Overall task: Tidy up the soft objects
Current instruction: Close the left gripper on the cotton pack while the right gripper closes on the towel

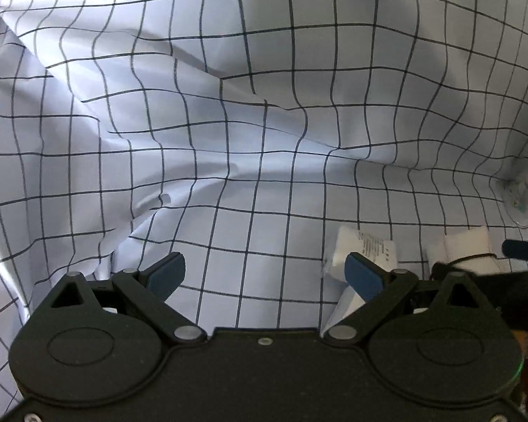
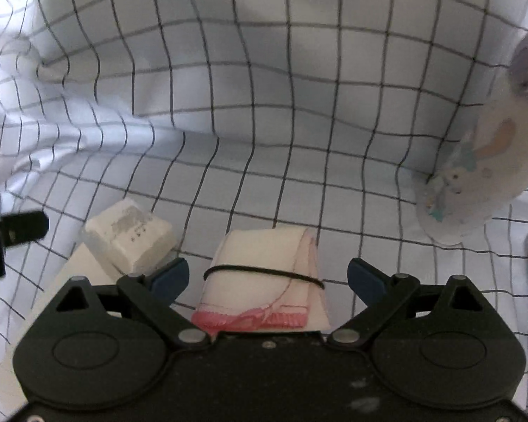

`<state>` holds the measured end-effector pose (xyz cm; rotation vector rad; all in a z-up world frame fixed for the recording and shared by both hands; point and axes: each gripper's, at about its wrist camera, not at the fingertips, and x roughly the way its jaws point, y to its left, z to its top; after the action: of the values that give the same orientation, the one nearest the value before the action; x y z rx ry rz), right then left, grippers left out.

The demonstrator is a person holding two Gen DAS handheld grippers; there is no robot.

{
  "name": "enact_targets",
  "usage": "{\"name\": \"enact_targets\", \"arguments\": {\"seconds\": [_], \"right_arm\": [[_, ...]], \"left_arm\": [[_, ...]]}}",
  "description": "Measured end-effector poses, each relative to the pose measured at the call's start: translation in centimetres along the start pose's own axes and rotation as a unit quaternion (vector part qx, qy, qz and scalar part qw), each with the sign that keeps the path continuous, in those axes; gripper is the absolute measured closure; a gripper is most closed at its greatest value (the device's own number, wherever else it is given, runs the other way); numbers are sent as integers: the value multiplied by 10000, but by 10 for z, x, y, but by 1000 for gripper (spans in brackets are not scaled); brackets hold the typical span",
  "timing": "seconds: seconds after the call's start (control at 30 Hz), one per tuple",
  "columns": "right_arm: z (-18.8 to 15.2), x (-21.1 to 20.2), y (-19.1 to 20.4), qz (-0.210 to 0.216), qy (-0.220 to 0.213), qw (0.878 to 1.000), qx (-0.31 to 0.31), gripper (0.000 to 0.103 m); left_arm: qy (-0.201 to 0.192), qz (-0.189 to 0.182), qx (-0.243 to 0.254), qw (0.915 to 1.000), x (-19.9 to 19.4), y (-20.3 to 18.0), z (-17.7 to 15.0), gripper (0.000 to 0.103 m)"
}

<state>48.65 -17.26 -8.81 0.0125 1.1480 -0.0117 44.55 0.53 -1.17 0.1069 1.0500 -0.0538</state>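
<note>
Rolled cloth (image 2: 264, 274), white with a pink trimmed end and a thin black band (image 2: 264, 272) around its middle, lies on the checked sheet (image 2: 264, 105) directly between the fingers of my right gripper (image 2: 268, 277). Its long axis runs along the gripper's pointing line, pink end toward the camera, so the blue pads (image 2: 170, 277) face its two long flanks. Those fingers stand wide, with clear sheet showing on each side of the roll; I judge they touch nothing yet and hold nothing. My left gripper (image 1: 265, 274) is likewise spread wide and empty, with only bare checked sheet (image 1: 264, 105) between its fingers. A folded white label (image 1: 364, 249) lies just past its right-hand pad, and the banded roll (image 1: 464, 249) sits farther off to that side. So the right hand is plainly the nearer one, already straddling the roll. A white folded block (image 2: 130, 242) sits just beside the roll on the left, close to the pad there. To my eye the next move is to close across the roll's width near the band, minding that block.
</note>
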Motion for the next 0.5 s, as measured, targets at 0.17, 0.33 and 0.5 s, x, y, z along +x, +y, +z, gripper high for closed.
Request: {"name": "enact_targets", "arguments": {"seconds": [0.17, 0.33, 0.5], "right_arm": [[0, 7, -7, 371, 166, 9991, 132, 31], [3, -5, -24, 244, -100, 9992, 293, 31], [8, -11, -48, 130, -228, 9985, 484, 31]], "left_arm": [[23, -139, 108, 9998, 6, -7, 7, 9], [129, -344, 212, 9991, 14, -19, 15, 9], [243, -434, 434, 9978, 26, -37, 22, 9]]}}
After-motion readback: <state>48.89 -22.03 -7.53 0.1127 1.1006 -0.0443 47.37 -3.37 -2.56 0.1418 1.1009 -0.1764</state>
